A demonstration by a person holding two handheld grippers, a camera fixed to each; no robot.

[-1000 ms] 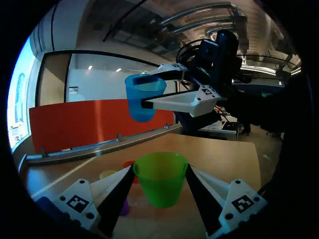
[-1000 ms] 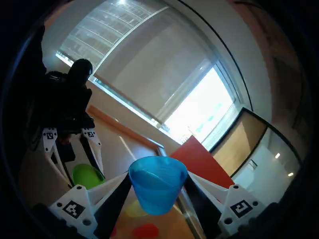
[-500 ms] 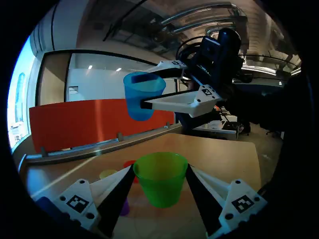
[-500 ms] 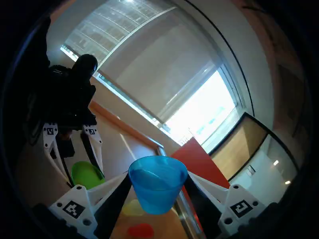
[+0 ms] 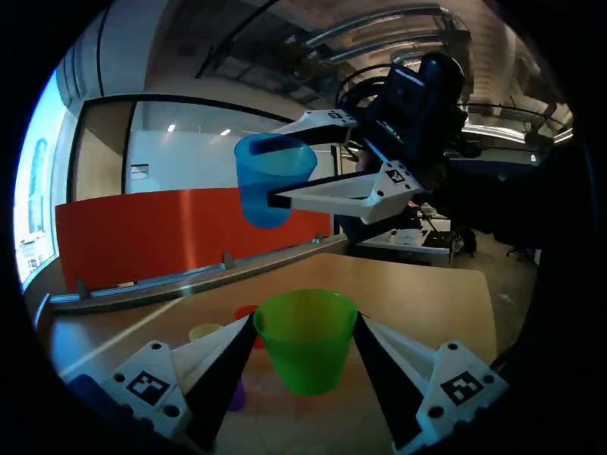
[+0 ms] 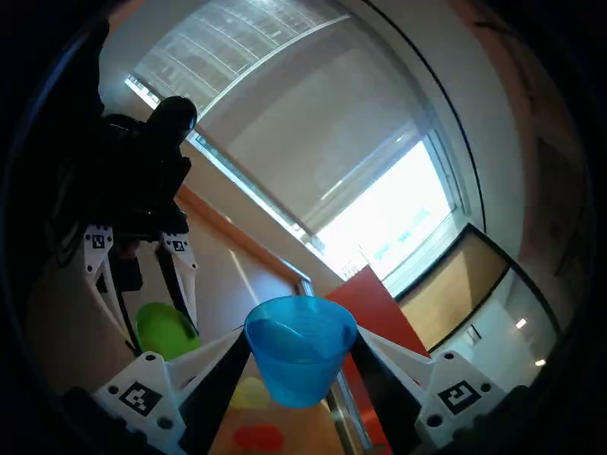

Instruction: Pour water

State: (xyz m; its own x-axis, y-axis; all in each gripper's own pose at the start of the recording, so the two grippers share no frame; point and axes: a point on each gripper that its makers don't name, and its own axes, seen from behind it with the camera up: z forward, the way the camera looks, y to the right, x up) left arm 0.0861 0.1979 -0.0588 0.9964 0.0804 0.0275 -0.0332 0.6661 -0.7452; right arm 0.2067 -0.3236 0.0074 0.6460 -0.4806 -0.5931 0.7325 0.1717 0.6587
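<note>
left gripper (image 5: 303,324): pinches upright green plastic cup (image 5: 306,356), wooden counter (image 5: 425,292) behind it | right gripper (image 6: 300,340): pinches blue translucent plastic cup (image 6: 299,368) with water inside | blue cup position: in the air, higher than green cup and beyond it

Left claw (image 5: 303,334) low, clamped, right claw (image 5: 277,171) raised above it, apparently level, clamped

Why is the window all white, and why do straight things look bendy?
In the right gripper view, daylight overexposes the window to plain white, while the near blue cup looks sharp. In the left gripper view, the fisheye lens bends the table edge and the orange panel behind the green cup.
</note>
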